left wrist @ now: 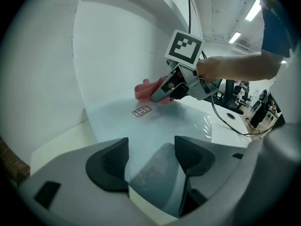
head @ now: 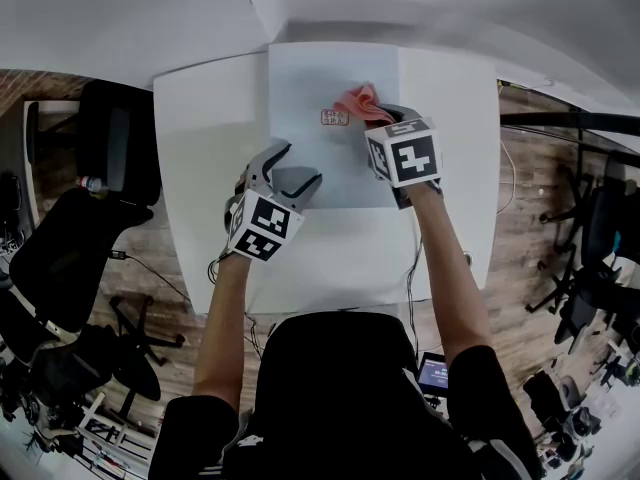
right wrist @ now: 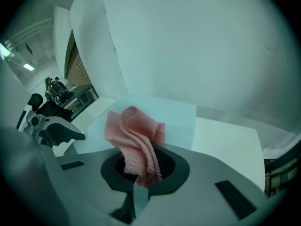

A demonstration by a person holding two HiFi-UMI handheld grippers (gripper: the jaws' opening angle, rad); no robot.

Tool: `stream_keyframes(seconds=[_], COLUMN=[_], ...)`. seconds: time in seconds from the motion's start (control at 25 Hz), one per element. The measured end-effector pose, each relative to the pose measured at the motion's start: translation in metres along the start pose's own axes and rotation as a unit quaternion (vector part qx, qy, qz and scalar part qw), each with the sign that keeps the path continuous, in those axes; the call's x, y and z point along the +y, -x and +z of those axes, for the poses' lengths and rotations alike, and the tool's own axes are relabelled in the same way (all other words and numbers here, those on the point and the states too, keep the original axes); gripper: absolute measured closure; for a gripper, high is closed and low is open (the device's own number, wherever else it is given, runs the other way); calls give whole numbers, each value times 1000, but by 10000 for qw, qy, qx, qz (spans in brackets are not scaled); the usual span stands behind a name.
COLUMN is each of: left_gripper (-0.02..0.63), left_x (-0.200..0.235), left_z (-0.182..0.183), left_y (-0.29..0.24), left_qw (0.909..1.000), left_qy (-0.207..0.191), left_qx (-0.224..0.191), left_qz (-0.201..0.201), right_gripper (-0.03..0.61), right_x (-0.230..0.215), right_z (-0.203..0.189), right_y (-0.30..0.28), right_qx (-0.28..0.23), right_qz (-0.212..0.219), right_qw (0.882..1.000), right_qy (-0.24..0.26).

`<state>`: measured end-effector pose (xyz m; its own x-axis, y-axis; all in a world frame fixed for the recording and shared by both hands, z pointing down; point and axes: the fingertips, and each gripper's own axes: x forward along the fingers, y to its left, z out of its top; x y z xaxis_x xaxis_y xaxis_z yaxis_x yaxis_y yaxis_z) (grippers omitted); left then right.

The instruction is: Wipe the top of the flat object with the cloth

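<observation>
A flat pale blue sheet (head: 330, 163) lies on the white table (head: 200, 138) and carries a small red-framed sticker (head: 335, 118). My right gripper (head: 385, 116) is shut on a crumpled pink cloth (head: 358, 103), which rests on the sheet's far part just right of the sticker. In the right gripper view the cloth (right wrist: 134, 135) bulges out of the closed jaws of the right gripper (right wrist: 141, 173). My left gripper (head: 290, 168) stands open at the sheet's near left corner. In the left gripper view that corner of the sheet (left wrist: 160, 168) lies between the spread pads of the left gripper (left wrist: 150, 159).
A white wall rises right behind the table's far edge. Black office chairs (head: 120, 148) stand on the wooden floor at the left, and more chairs (head: 600, 258) at the right. A cable (left wrist: 230, 126) runs across the table's right side.
</observation>
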<state>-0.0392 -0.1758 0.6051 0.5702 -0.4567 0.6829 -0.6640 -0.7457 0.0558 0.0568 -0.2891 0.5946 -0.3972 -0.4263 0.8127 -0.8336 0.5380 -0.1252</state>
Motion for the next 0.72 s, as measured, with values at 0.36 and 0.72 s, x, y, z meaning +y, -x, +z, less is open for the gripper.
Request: stream_keyframes(seconds=[0.36, 0.72], left_gripper=[313, 313], left_x=[0, 0], left_z=[0, -1], left_y=[0, 1], left_qw=[10000, 10000], left_qy=[9, 21], left_qx=[-11, -26], left_qz=[13, 28], right_gripper=[534, 534], right_x=[53, 94], right_z=[15, 15], right_y=[-20, -27], right_qx=[16, -23], right_qz=[432, 790], right_qw=[9981, 9937], right_qy=[435, 794])
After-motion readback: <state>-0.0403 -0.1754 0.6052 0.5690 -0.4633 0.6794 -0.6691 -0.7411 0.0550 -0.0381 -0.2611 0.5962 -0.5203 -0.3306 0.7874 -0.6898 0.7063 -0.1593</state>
